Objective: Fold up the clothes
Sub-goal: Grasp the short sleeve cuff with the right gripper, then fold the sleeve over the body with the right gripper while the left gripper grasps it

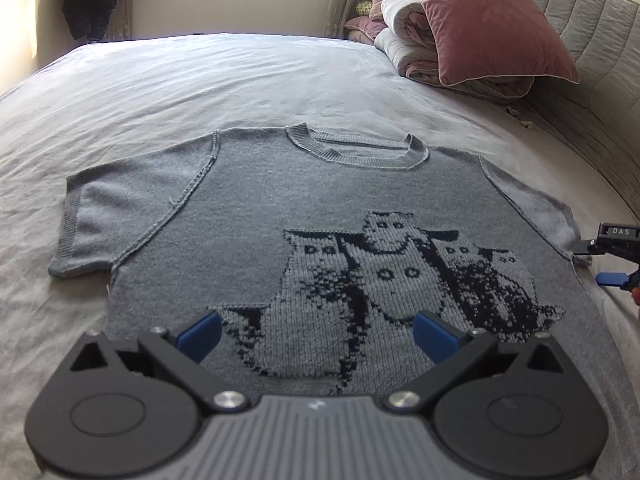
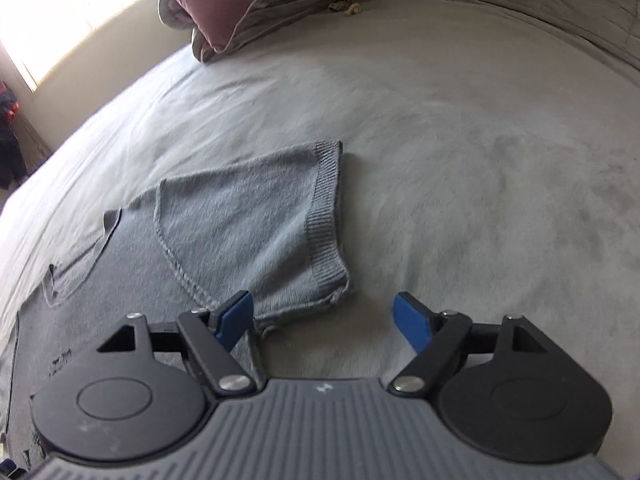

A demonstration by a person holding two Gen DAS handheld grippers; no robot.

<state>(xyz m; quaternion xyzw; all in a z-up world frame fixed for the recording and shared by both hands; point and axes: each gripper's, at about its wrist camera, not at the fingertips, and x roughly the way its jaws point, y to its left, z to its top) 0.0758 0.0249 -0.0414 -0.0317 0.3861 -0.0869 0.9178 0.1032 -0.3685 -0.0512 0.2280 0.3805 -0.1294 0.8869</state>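
Both tongs gape empty: left tongs [image 1: 316,334] over my sweater [image 1: 248,208], right tongs [image 2: 324,320] at its sleeve [image 2: 256,232], lower centre; a shallow pinch could drag the bed [image 1: 200,80] sheet along.

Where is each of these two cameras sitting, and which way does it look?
Left wrist view: sits on the left gripper, looking down and forward over the grey knitted short-sleeved sweater with dark cats on the pale grey bed sheet; its open blue-padded fingers show, and the right gripper at the right edge.
Right wrist view: sits on the right gripper, facing the sweater's ribbed sleeve; its open fingers show.
Shared: sweater, sheet, dusty-pink velvet pillow.
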